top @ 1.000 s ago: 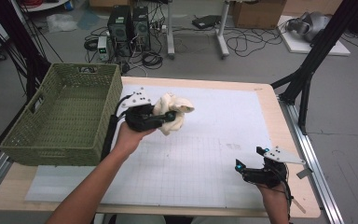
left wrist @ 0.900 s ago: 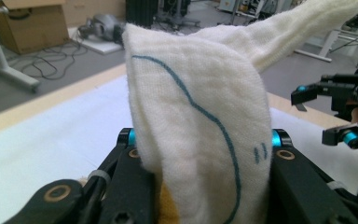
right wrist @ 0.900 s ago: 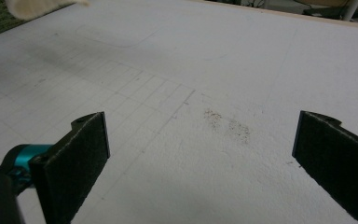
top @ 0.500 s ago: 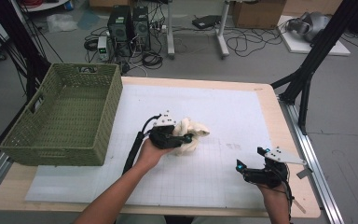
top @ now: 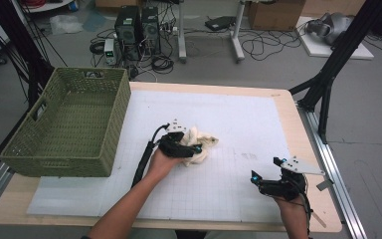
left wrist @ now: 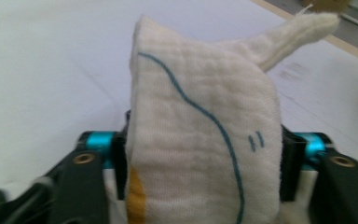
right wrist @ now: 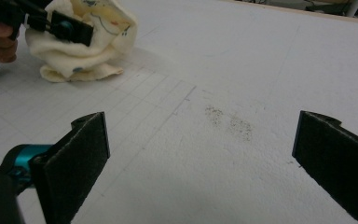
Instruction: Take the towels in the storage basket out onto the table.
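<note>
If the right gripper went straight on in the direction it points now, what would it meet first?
Probably the bare white mat: the right gripper stands open, pointing low across it. The dark specks lie just ahead. The crumpled cloth in the left gripper sits off to one side; depth is uncertain.

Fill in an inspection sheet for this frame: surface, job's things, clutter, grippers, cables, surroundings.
Surface: white gridded mat on a wooden table; a faint dark speckled smudge on the mat.
Job's things: crumpled cream cloth with blue line markings, resting on the mat; green woven basket at the table's left edge, nothing seen inside.
Clutter: nothing seen on the mat besides the smudge.
Grippers: left gripper has just been opening, the cloth between its jaws; whether the pads press on it cannot be told. Right gripper open, nothing between its jaws, near the table's front right.
Cables: black cable trails from the left gripper.
Surroundings: computer towers, floor cables, black stand legs.
</note>
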Action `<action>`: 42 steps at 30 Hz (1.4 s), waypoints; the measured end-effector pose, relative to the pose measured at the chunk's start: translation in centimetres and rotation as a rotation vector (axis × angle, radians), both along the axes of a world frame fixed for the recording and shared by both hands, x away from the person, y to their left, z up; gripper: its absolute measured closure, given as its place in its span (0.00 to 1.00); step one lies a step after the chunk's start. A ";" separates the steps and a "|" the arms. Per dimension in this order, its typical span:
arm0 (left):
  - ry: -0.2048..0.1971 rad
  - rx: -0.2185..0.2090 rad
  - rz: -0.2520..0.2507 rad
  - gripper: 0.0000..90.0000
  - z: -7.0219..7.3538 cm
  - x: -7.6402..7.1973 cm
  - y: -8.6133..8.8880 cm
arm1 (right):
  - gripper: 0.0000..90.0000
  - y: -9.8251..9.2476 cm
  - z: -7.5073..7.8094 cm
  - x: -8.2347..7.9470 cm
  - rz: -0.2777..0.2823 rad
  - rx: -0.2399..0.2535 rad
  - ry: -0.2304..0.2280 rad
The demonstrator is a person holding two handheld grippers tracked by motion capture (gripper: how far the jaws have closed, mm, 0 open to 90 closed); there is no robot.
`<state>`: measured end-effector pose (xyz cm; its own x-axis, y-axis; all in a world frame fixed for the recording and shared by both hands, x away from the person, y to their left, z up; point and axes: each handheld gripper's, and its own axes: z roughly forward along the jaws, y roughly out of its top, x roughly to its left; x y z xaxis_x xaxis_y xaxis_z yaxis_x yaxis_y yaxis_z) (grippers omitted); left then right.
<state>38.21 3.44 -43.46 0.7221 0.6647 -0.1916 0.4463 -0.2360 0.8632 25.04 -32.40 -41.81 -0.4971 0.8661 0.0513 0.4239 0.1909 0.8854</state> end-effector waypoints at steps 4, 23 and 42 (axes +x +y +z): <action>-0.038 -0.020 0.085 0.23 1.3 0.0 1.8 | 0.03 -0.1 -0.1 0.0 -0.002 -0.002 0.003; -0.154 -0.056 0.080 0.22 2.3 -4.7 9.2 | 0.03 0.3 -0.2 0.3 -0.001 -0.015 0.011; -0.173 -0.084 0.087 0.22 1.8 -5.5 11.0 | 0.03 1.0 -0.3 1.1 -0.008 -0.049 0.011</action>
